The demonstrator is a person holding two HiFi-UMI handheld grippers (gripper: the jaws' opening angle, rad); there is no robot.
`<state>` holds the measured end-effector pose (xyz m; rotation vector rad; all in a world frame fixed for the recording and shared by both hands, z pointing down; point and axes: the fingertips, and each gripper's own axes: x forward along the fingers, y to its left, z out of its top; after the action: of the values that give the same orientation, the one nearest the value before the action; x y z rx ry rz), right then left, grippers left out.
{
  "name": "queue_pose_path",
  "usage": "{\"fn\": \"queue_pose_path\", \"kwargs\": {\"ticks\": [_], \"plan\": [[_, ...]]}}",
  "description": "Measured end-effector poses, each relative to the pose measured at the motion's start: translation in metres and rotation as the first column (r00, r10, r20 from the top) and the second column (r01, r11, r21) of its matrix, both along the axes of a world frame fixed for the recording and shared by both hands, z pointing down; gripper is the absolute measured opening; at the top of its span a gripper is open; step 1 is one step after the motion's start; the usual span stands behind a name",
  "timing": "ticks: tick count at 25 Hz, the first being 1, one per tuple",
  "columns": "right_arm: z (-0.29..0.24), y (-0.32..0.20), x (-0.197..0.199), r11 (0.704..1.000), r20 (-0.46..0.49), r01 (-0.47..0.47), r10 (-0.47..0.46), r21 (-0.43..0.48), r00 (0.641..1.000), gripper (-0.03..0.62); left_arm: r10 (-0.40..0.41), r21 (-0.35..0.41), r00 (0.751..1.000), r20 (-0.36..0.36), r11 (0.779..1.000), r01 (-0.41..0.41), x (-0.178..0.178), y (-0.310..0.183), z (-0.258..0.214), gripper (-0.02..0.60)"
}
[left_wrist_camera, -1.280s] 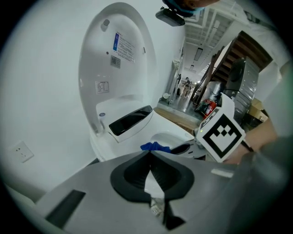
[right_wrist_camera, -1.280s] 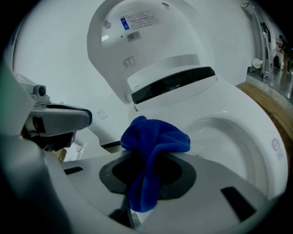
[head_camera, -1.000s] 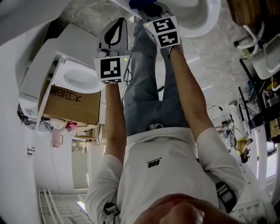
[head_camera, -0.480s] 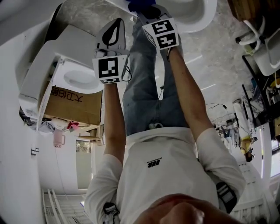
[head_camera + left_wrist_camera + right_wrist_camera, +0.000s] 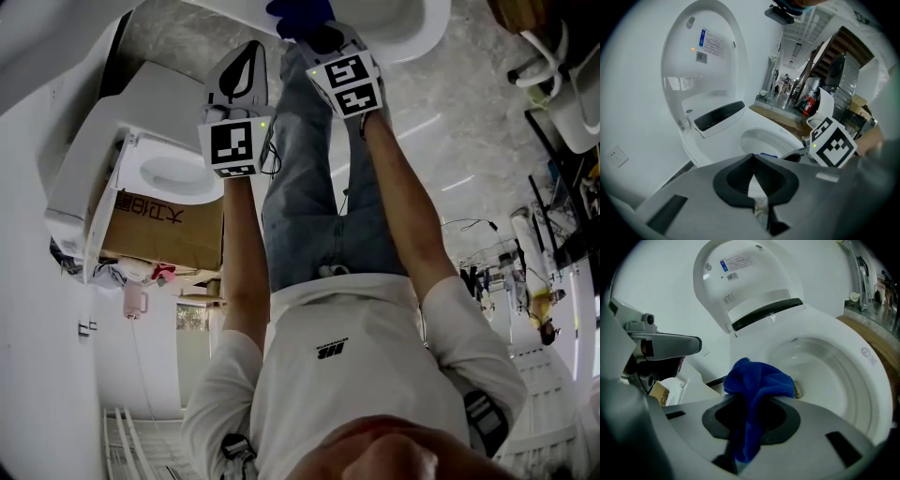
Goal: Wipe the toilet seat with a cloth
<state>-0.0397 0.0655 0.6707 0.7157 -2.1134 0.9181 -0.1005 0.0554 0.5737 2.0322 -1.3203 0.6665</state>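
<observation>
A: Which step is taken to be in hand?

B: The start of the wipe, it would be judged. The blue cloth [image 5: 758, 380] is pinched between the fingers of the right gripper [image 5: 754, 404]. It is bunched up above the tips and held over the near rim of the toilet seat [image 5: 876, 394]. The lid [image 5: 740, 277] is seen raised behind the bowl.

A: Is the cloth pressed on the seat yet?

B: That cannot be told. In the right gripper view the bundle is seen in front of the rim, and the contact itself is hidden by the gripper body. In the head view only a scrap of blue is shown at the top edge, beyond the marker cube.

A: And the left gripper [image 5: 753, 159]?

B: Its fingers are pressed together, and nothing is gripped between them. It is held beside the right one, pointed at the same bowl, and no part in the wiping appears to be taken by it.

A: What is called for next?

B: The cloth would need to be lowered until it is flattened against the seat ring. It would then be drawn along the curve under steady pressure. The pinch should be kept firm, since the bundle could be dragged out by friction, and the loose tail should be kept from the bowl.
</observation>
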Motion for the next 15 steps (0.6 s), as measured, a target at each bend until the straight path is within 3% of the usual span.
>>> {"fn": "queue_pose_path", "kwargs": {"ticks": [15], "plan": [[-0.001,0.027,0.06,0.999,-0.027,-0.049,0.049,-0.012,0.998,0.086,0.102,-0.043,0.995,-0.016,0.994,-0.102,0.055,0.009,0.013,0.009]]}}
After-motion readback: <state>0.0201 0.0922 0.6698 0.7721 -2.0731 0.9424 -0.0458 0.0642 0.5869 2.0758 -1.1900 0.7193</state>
